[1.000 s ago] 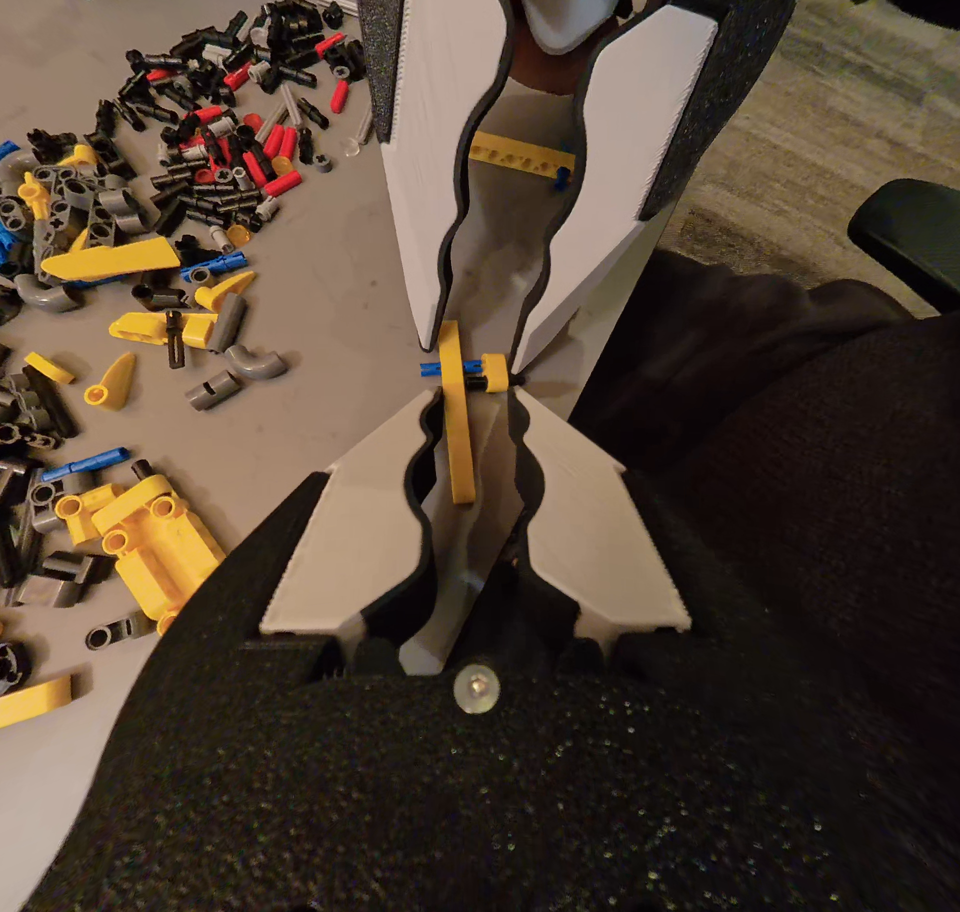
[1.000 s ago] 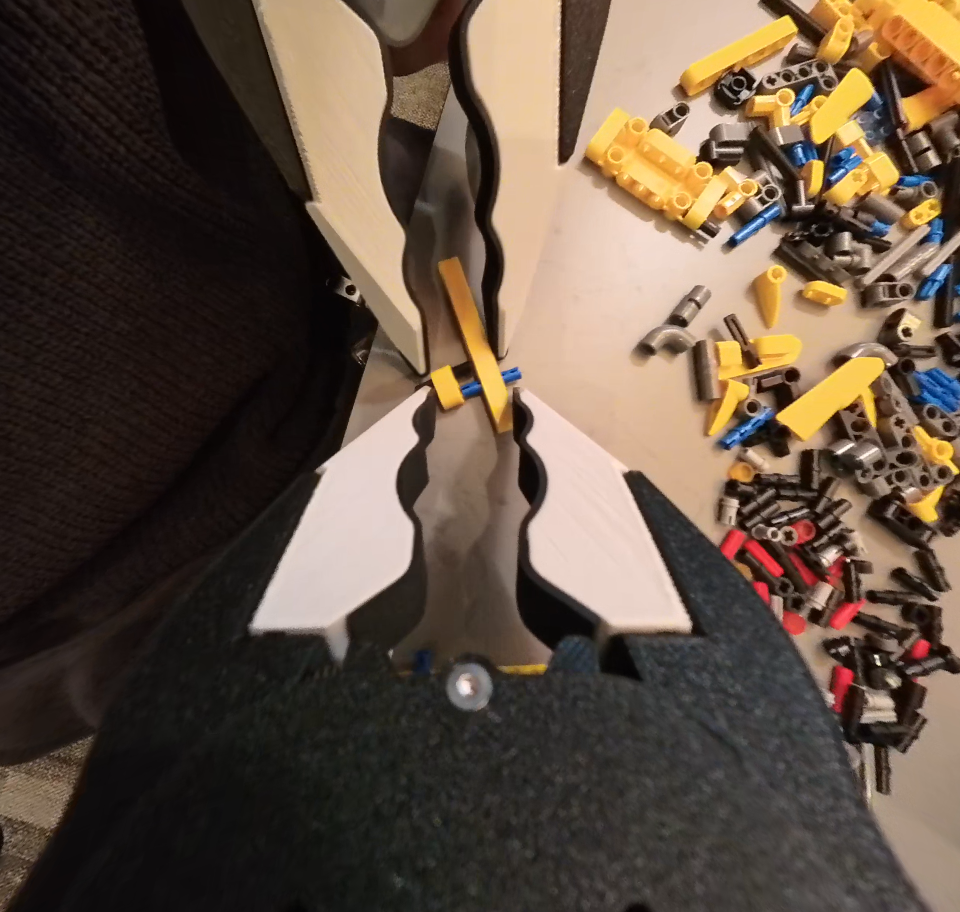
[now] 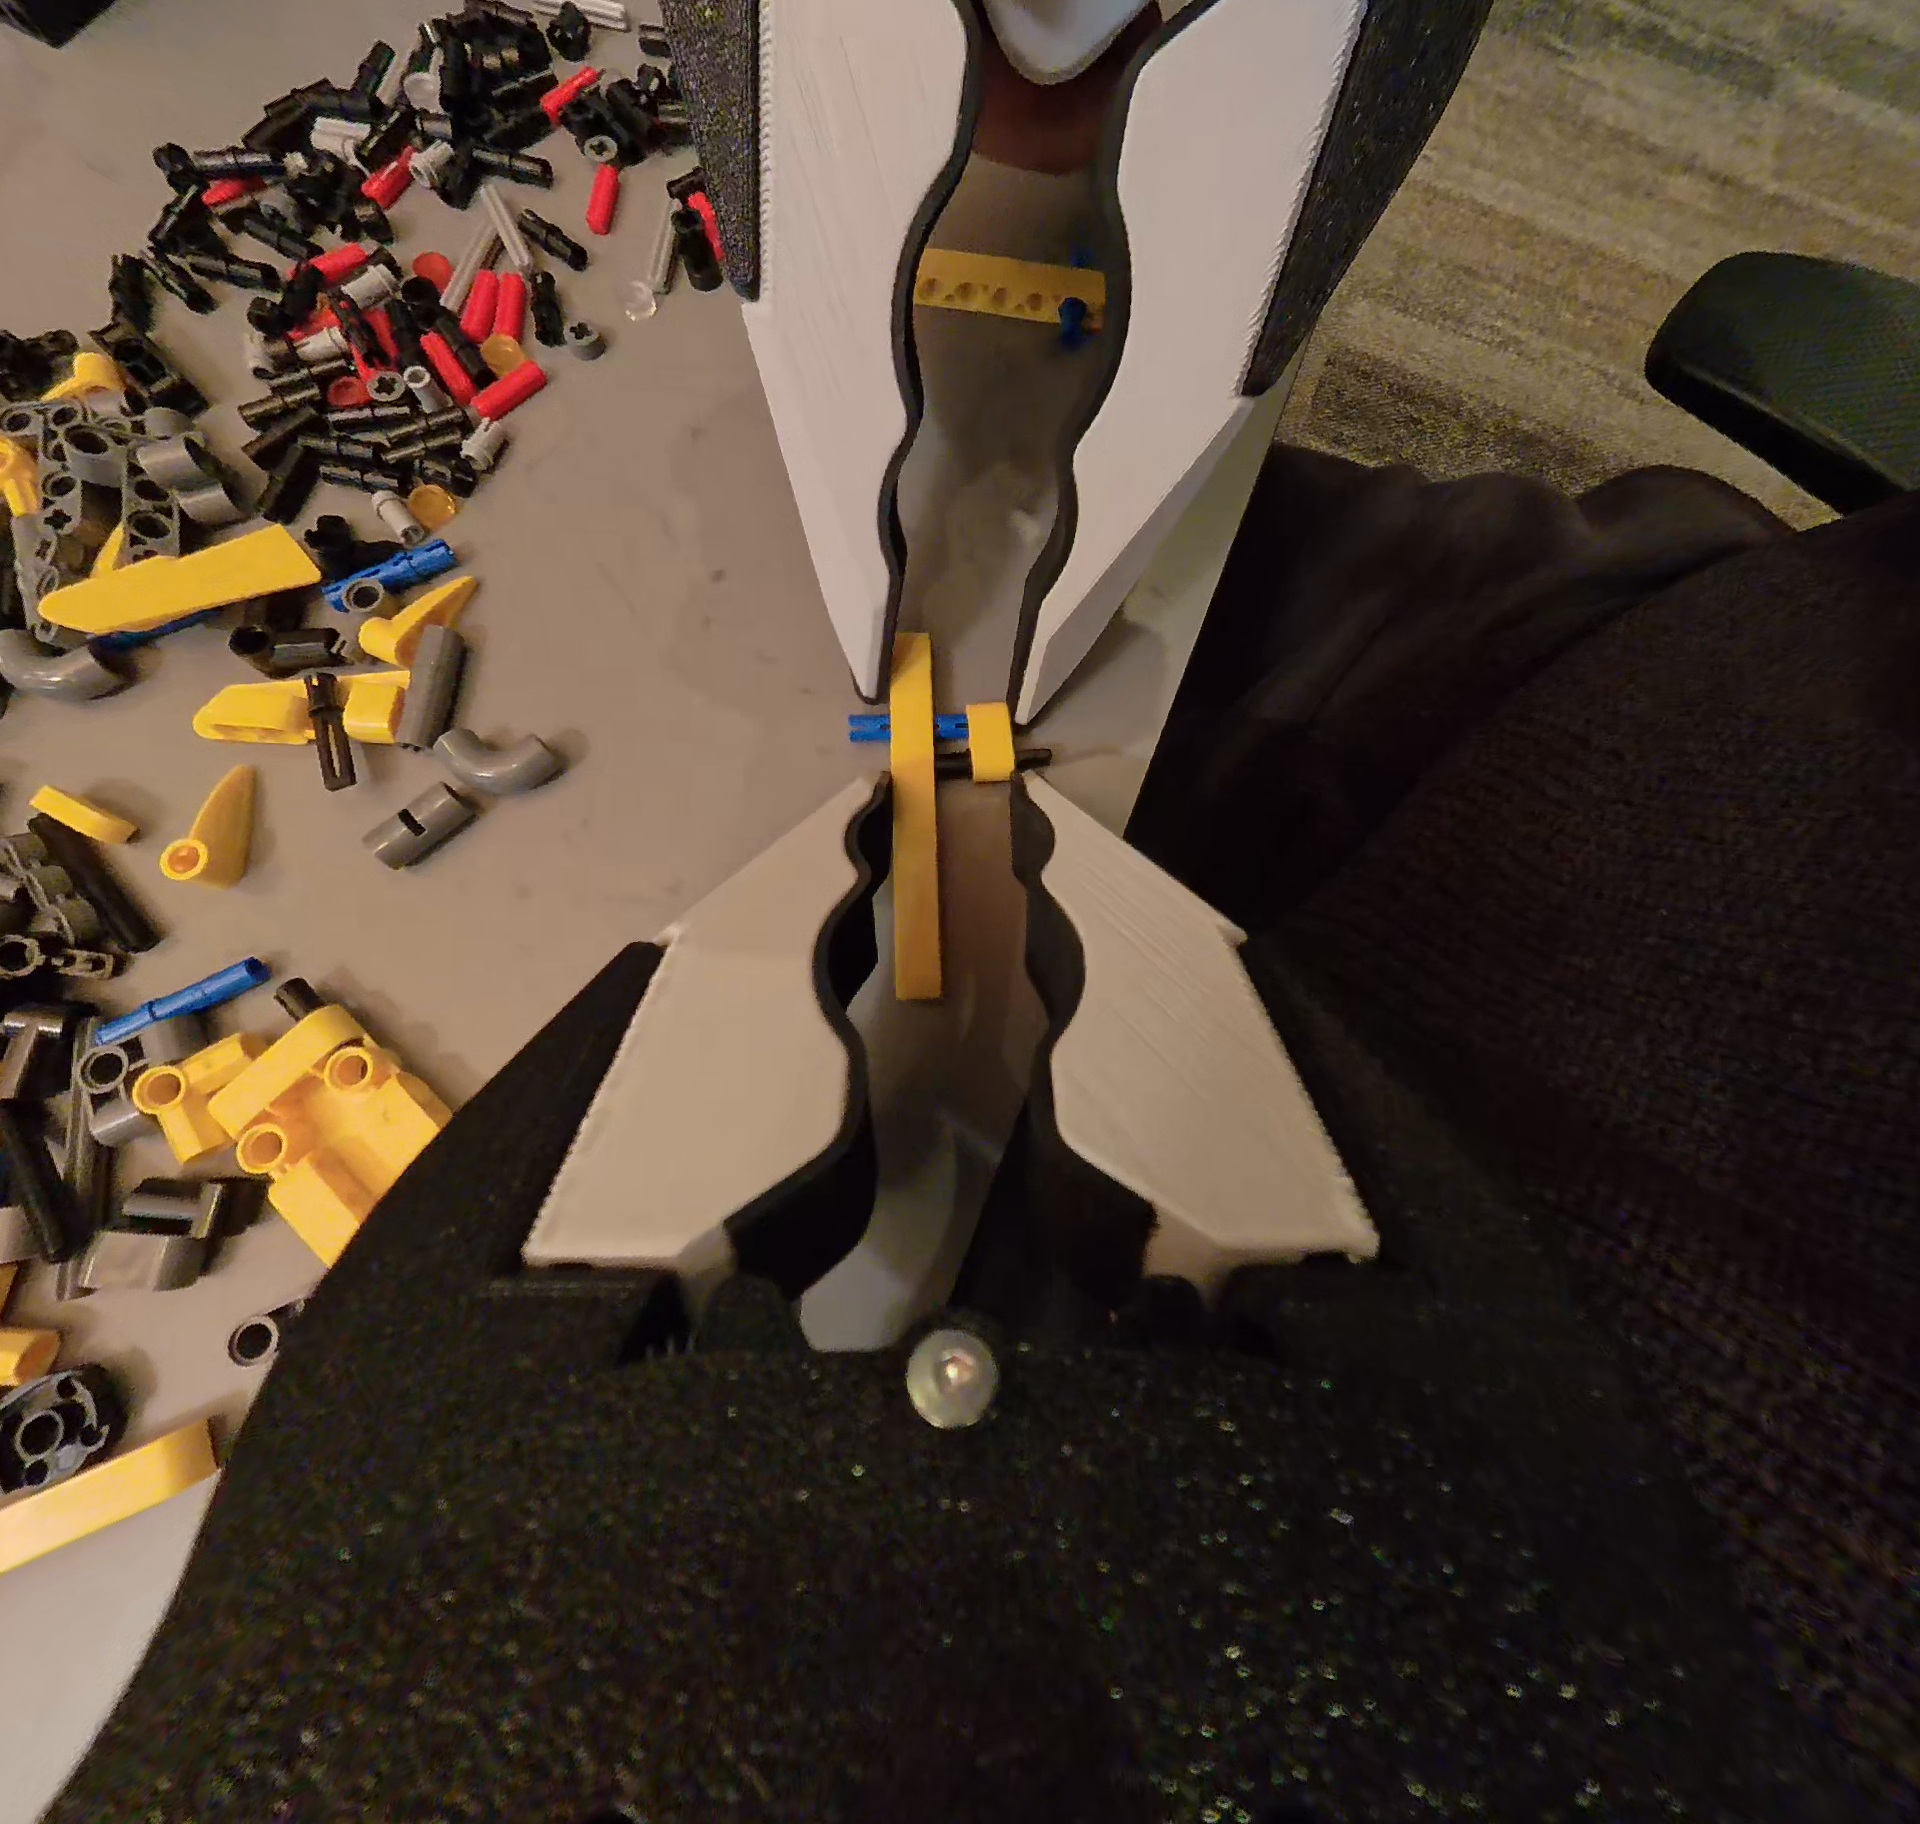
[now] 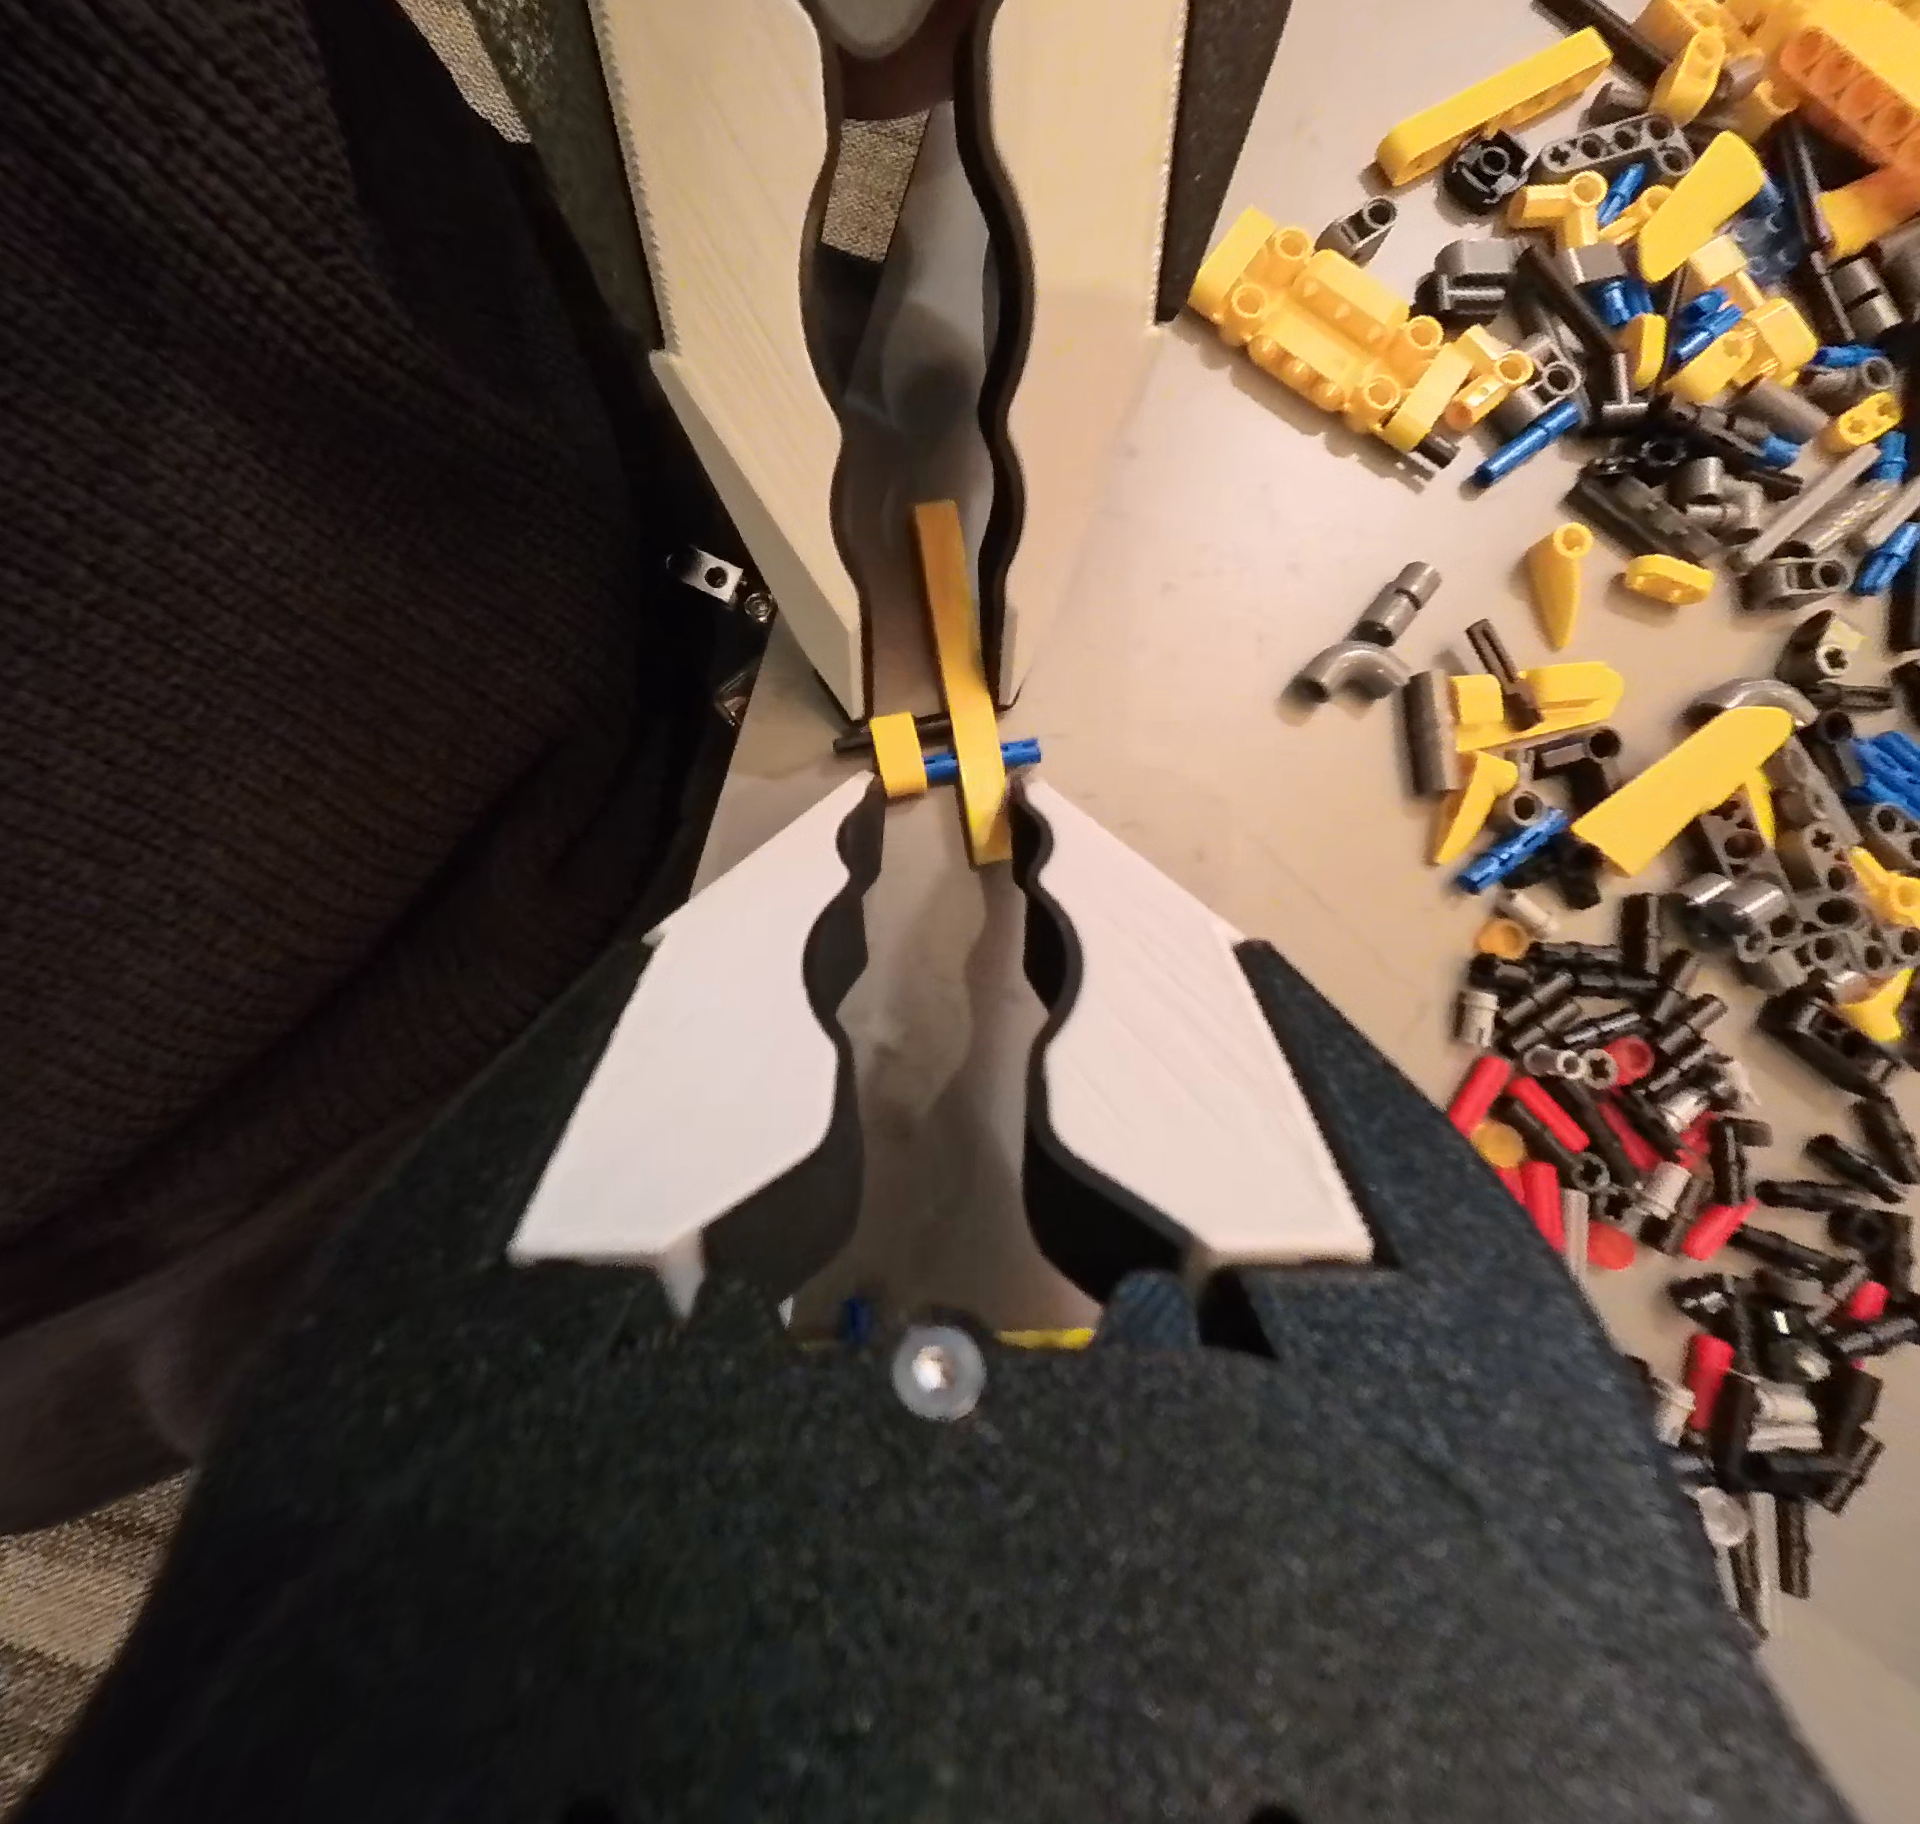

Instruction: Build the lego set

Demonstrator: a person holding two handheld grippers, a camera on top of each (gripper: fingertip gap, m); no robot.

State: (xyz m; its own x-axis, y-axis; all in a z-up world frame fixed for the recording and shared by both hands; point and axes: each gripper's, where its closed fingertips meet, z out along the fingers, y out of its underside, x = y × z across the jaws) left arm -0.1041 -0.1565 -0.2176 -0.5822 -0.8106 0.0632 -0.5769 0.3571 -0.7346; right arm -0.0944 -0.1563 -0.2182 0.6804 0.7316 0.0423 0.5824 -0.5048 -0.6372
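The left gripper (image 3: 951, 787) and right gripper (image 4: 945, 798) meet tip to tip. Left jaws pinch a yellow beam (image 3: 916, 839) whose long axis runs back along them. Right jaws pinch the small yellow piece (image 4: 899, 756), joined crosswise to the beam by a blue pin (image 3: 871, 727). Beyond, loose parts (image 3: 312, 424) litter the surface (image 3: 644, 631).

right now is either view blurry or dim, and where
Left wrist view: dim warm light, centre sharp on the long flat yellow plastic beam, softening toward the edges. Right wrist view: the loose pile of small plastic building pieces smears at the right edge.
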